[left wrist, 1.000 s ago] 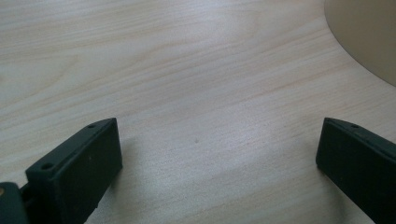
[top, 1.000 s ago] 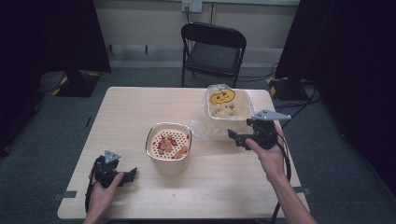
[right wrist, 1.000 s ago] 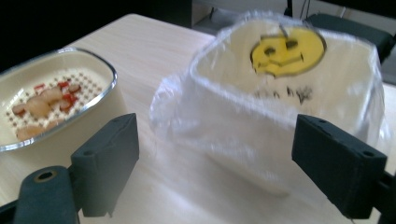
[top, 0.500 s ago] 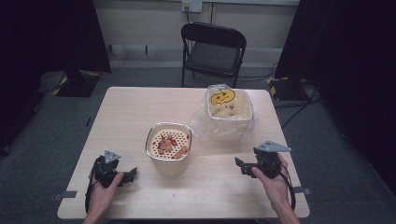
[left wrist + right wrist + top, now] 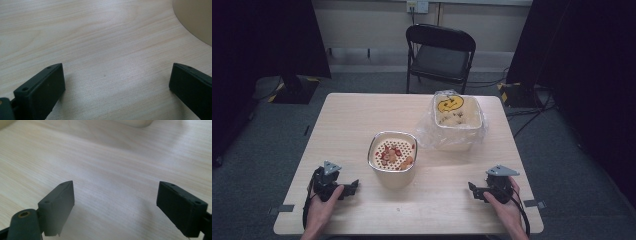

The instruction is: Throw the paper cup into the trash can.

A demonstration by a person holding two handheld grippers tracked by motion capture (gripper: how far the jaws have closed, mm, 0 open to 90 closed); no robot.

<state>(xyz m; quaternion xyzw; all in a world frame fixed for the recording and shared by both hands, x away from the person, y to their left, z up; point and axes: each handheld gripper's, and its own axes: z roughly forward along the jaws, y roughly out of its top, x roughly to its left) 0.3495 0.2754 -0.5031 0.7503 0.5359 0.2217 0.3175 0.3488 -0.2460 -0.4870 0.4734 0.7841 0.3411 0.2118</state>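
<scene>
Two containers stand on the bench (image 5: pixel 362 115). The nearer one, a cream tub (image 5: pixel 393 160), sits near the middle and has a perforated insert with red and orange bits on it. The second, a pale box (image 5: pixel 458 122), stands farther back and to the right, well apart from the tub; a clear plastic bag (image 5: pixel 432 137) wraps it, and a yellow pumpkin-face sticker (image 5: pixel 449 104) shows at its far inner wall. Small brownish pieces lie inside the box, too small to tell what they are.

There are two hand-held grippers, one in each hand, both low over the near edge of the bench. The left hand-held gripper (image 5: pixel 353 184) is at the near left corner, just left of the tub; in the left gripper view (image 5: pixel 117 85) its jaws stand wide apart over bare wood, with nothing between them, and a curved edge of the tub (image 5: pixel 197 20) shows at the top right. The right hand-held gripper (image 5: pixel 471 187) is at the near right, well apart from the box; in the right gripper view (image 5: pixel 116 202) its jaws are likewise spread and empty over the wood.

Nothing lies between either gripper and the containers. One black folding chair (image 5: pixel 439 55) stands beyond the far edge of the bench, on grey carpet, and dark curtains hang on both sides.
</scene>
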